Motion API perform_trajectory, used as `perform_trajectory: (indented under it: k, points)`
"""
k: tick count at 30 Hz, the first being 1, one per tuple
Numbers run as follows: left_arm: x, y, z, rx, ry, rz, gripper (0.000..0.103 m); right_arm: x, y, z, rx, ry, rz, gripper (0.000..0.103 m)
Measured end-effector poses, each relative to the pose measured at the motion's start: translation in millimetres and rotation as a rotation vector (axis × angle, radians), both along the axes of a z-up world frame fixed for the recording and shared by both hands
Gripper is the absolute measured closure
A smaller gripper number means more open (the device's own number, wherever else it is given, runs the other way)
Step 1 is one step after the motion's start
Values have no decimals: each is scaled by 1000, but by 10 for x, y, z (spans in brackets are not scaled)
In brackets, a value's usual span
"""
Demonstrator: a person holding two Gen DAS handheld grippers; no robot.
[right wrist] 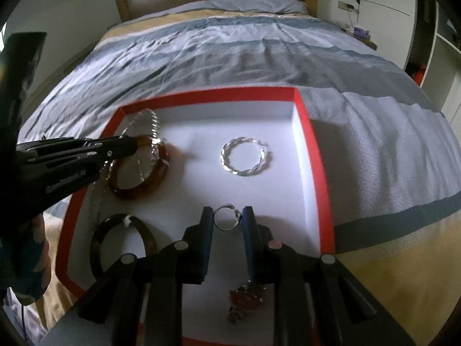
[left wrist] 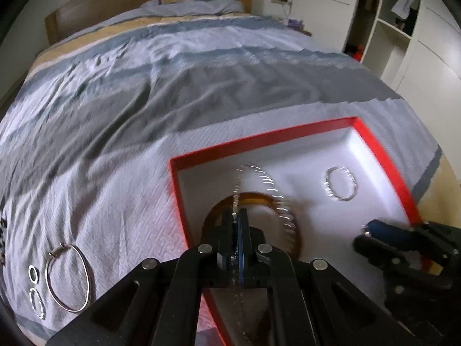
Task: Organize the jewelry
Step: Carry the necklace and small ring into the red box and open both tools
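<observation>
A red box [left wrist: 259, 138] with a white floor lies on the bed. My left gripper [left wrist: 237, 213] is shut on a silver chain [left wrist: 268, 183], which loops above an amber bangle [left wrist: 256, 197] inside the box. In the right wrist view the left gripper [right wrist: 132, 144] reaches in from the left, with the chain [right wrist: 151, 131] over the amber bangle [right wrist: 138, 184]. My right gripper [right wrist: 227, 216] is shut on a small silver ring [right wrist: 227, 217] low over the box floor. A twisted silver bangle [right wrist: 246, 157] and a dark bangle [right wrist: 124, 242] lie in the red box [right wrist: 207, 92].
A thin silver hoop [left wrist: 69, 276], a small ring [left wrist: 33, 274] and a small twisted ring [left wrist: 37, 302] lie on the striped bedcover [left wrist: 144, 101] left of the box. A red-stoned piece [right wrist: 247, 297] lies in the box beneath the right gripper. White cupboards [left wrist: 417, 43] stand to the right.
</observation>
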State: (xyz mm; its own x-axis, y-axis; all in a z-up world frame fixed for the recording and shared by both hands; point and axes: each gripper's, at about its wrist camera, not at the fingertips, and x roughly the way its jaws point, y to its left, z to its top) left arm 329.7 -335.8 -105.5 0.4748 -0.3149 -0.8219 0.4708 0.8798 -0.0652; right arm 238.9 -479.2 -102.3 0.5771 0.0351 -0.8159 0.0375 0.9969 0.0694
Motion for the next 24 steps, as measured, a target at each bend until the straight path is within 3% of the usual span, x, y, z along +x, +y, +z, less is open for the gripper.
perform_trajectory:
  k: [3, 10, 12, 18, 21, 24]
  points:
    - [5, 0, 5, -14, -3, -12, 96, 10, 6, 7, 1, 0, -6, 83]
    - [-12, 45, 175, -47, -21, -13, 70, -17, 4, 70, -8, 13, -20, 79]
    - [-41, 81, 281, -65, -28, -19, 69, -61, 2, 147, -9, 1, -32, 74]
    - [-240, 303, 711, -142, -59, 4, 69, -343, 25, 520, 2, -55, -63, 74]
    - [-444, 407, 889, -139, -84, 3, 68, -552, 82, 694, 21, -86, -76, 74]
    - [-675, 493, 995, -114, -77, 2, 56, -761, 168, 814, 39, -103, -87, 74]
